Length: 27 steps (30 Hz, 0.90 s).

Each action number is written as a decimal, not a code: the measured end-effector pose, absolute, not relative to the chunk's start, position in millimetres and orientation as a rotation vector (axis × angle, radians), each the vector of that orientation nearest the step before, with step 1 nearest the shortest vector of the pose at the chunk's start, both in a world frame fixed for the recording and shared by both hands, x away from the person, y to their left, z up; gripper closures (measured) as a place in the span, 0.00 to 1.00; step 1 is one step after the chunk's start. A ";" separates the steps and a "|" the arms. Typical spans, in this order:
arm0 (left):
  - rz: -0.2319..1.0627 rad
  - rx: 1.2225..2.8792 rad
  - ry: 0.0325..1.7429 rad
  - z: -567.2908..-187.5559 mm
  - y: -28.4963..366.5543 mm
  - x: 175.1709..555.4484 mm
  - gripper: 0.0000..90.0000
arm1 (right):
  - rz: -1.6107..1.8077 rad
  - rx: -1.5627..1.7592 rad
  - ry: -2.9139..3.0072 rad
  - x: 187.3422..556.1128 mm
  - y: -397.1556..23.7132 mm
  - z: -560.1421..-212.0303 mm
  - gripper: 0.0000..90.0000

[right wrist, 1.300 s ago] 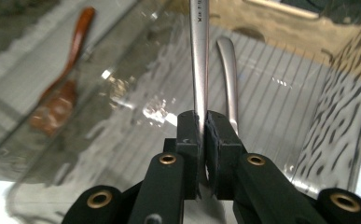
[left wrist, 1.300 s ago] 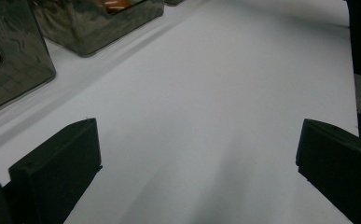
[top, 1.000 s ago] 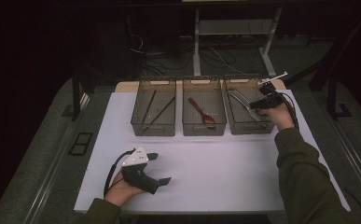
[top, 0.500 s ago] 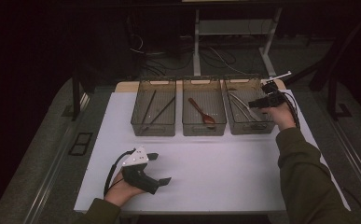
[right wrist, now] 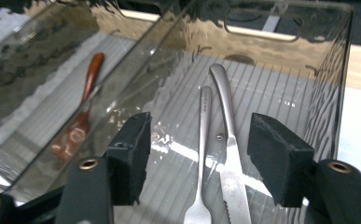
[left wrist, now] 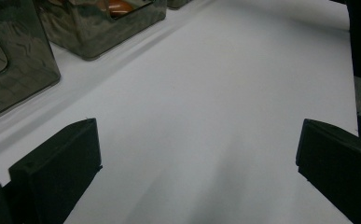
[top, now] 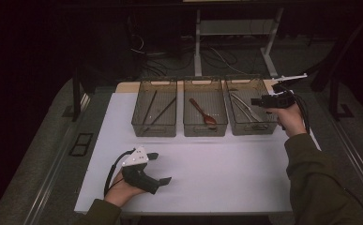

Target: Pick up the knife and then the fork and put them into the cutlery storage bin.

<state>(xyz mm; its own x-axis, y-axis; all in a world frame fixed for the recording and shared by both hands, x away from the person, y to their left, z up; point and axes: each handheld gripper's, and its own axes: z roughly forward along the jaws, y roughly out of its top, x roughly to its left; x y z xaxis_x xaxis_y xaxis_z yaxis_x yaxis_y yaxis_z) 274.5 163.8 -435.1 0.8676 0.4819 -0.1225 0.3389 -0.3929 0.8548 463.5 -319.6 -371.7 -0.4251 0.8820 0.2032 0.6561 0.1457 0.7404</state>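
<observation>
Three clear bins stand in a row on the white mat (top: pixel 226 168). The left bin (top: pixel 154 130) holds dark sticks (top: pixel 162 111). A red-brown spoon (top: pixel 201 111) lies in the middle bin (top: pixel 205 131). The right bin (top: pixel 253 130) holds a metal knife (right wrist: pixel 227 121) and fork (right wrist: pixel 204 126). My right gripper (top: pixel 255 101) hovers at that bin's right rim. In the right gripper view its jaws (right wrist: pixel 201 144) stand apart above the knife and fork; they have just been opening, with nothing between them. My left gripper (top: pixel 160 167) rests open on the mat near the front left.
The mat's front edge runs just below the left hand. Grey floor, dark table legs and cables lie beyond the bins. In the left gripper view two bins (left wrist: pixel 15 70) (left wrist: pixel 103 28) stand ahead to the left, with bare mat (left wrist: pixel 215 93) in front.
The right gripper has lifted a little and drawn back to the right at the right bin. The left hand and its gripper have stayed put.
</observation>
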 end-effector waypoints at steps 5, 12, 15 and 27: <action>0.177 2.025 0.594 -434.5 163.1 275.1 0.00 | 1.178 1.442 2.137 450.2 -317.0 -365.9 0.40; 0.184 2.021 0.599 -434.4 164.0 276.5 0.00 | 1.252 1.384 2.115 431.8 -315.1 -362.7 0.37; 0.187 2.021 0.598 -434.3 164.9 276.5 0.00 | 1.264 1.343 2.119 422.3 -312.0 -363.5 0.35; 0.194 2.009 0.599 -434.0 168.3 274.8 0.00 | 1.350 1.234 2.140 373.5 -296.1 -371.3 0.31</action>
<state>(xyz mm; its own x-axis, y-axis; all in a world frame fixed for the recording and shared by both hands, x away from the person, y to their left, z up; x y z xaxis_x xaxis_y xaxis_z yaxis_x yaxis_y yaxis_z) 274.8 168.3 -434.0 0.8652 0.4887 -0.1123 0.3303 -0.3869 0.8609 373.5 -296.1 -371.3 -0.5729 0.8028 0.1653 0.4949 0.1781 0.8505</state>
